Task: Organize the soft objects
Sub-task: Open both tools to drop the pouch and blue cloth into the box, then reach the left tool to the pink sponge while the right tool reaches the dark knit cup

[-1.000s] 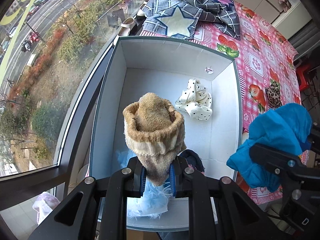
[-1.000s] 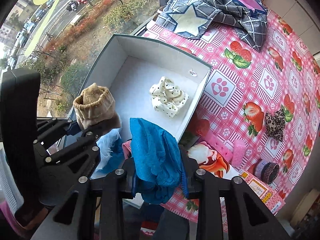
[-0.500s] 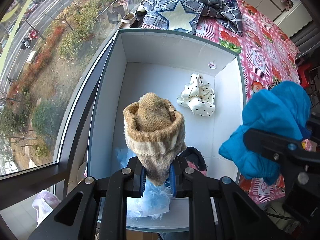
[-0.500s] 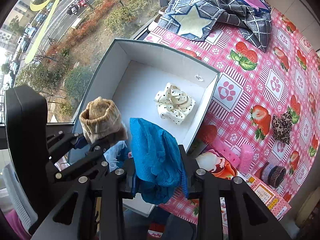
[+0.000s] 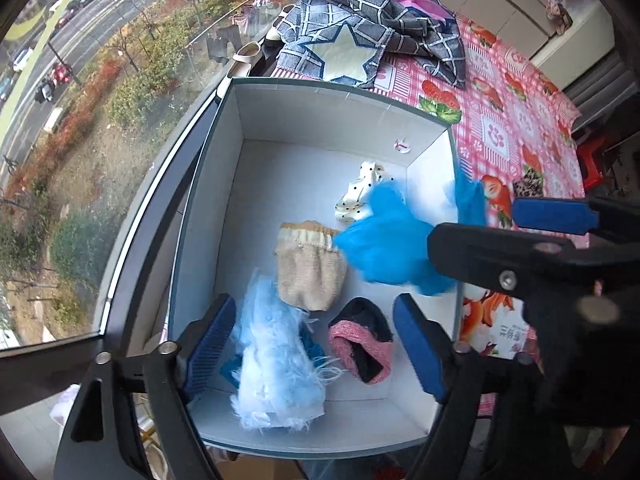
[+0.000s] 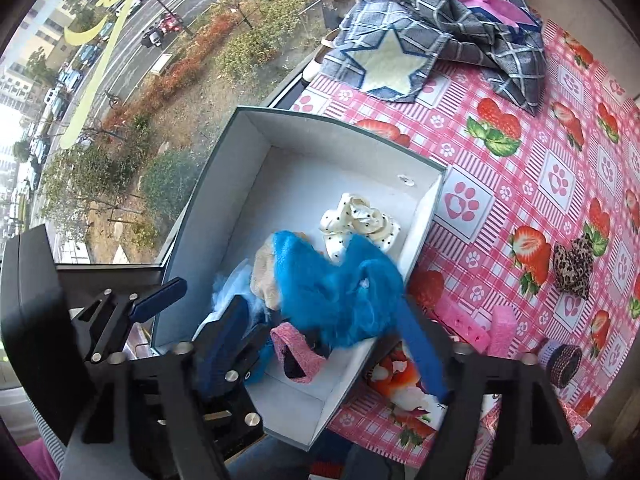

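Your left claw [image 5: 312,344] has just sprung open and grips nothing; the tan hat [image 5: 310,266] it carried now lies on the floor of the white box [image 5: 320,108], which sits at the tabletop's window edge. Beside it, the pale blue fluff [image 5: 276,356] fills the near left corner, the pink-rimmed sock [image 5: 360,346] sits just right of that, and the dotted scrunchie [image 5: 358,194] rests toward the far right wall. Your right claw [image 6: 320,334] has also just opened; the blue cloth [image 6: 340,284], blurred and free of the pads, is dropping over the box's right wall. It may drape on that rim and slide out onto the tabletop [image 6: 520,184]. If you pull back carelessly, a finger could snag the cloth or nudge the box toward the window edge.
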The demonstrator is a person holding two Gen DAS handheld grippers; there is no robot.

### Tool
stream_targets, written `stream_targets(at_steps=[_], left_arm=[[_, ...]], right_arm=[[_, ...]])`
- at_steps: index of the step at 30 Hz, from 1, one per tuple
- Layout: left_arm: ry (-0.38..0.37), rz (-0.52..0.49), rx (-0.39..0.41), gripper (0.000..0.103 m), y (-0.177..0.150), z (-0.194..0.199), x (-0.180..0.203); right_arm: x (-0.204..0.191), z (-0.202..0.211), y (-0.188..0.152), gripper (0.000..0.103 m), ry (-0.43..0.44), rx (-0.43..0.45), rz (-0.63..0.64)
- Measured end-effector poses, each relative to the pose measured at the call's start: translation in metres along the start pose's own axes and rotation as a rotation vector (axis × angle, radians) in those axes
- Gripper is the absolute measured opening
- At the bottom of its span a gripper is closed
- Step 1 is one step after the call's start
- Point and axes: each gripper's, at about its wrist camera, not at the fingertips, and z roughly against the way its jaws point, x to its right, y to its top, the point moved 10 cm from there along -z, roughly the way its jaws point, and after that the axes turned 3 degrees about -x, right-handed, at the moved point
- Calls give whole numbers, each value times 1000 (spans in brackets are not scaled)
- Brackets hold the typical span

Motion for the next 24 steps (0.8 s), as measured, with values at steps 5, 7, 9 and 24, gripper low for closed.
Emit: stream_targets(at_steps=[5, 7, 9, 24], left_arm=[[-5, 22, -11, 88, -1, -2, 5], [-29, 43, 2, 89, 1, 0, 8], [-50, 58, 26, 89, 5, 4, 12], [-60, -42, -40, 90, -6, 9, 51]], right_arm=[[21, 4, -8, 90, 47, -18, -77], [31, 4, -14, 103, 62, -34, -115], [40, 6, -19, 103, 80, -36, -149], [77, 31, -50, 103, 123, -38, -210]])
